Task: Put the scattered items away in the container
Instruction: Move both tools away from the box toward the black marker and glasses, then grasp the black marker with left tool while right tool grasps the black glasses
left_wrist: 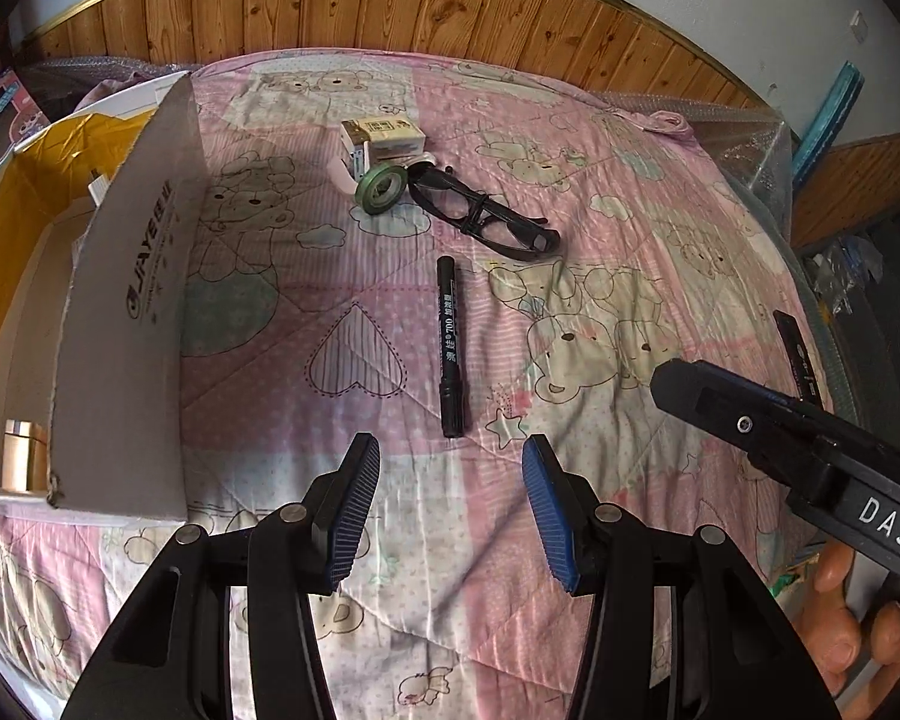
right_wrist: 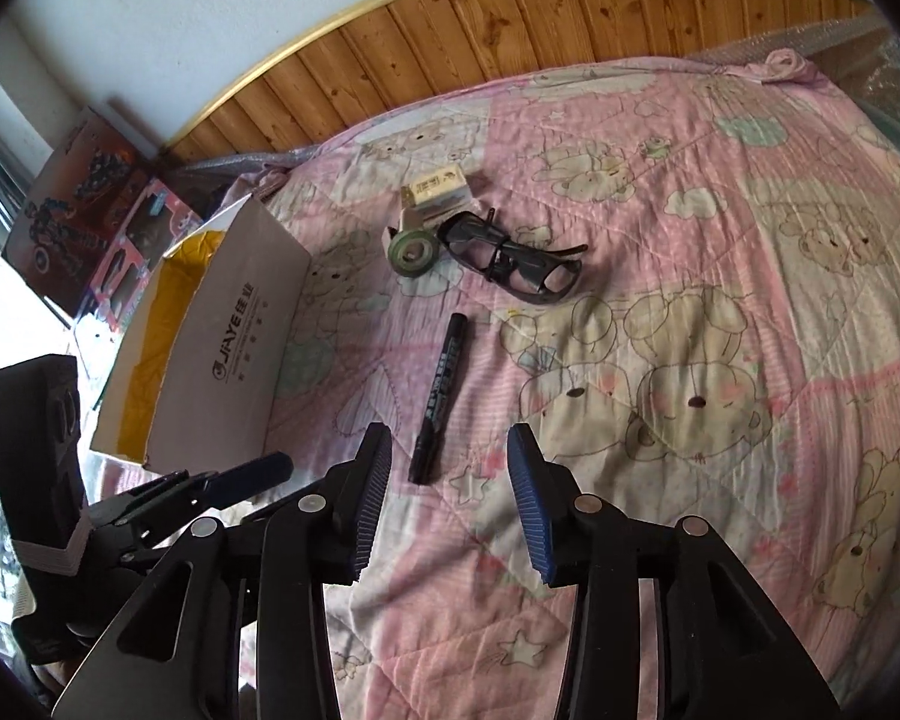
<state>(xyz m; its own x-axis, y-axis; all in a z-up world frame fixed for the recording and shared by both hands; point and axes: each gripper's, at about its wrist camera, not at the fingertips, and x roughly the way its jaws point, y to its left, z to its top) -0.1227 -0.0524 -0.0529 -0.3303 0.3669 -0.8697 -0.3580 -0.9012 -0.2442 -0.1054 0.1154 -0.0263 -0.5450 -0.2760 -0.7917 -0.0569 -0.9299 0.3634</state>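
A slim black plastic marker pen point(left_wrist: 452, 347) lay lengthwise at frame centre on the pink quilted bed point(left_wrist: 630, 192), just ahead of the empty, spread-fingered left hand-held gripper point(left_wrist: 450, 516); the right hand-held gripper point(right_wrist: 448, 501), also released, hovered equally near.

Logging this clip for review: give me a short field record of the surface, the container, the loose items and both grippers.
surface: pink bear-print quilt
container: open cardboard box at the quilt's left edge
in box: a gold cylinder
loose items: black marker, black glasses, green tape roll, small carton
left gripper: open, empty, marker just ahead
right gripper: open, empty, marker tip between its fingers
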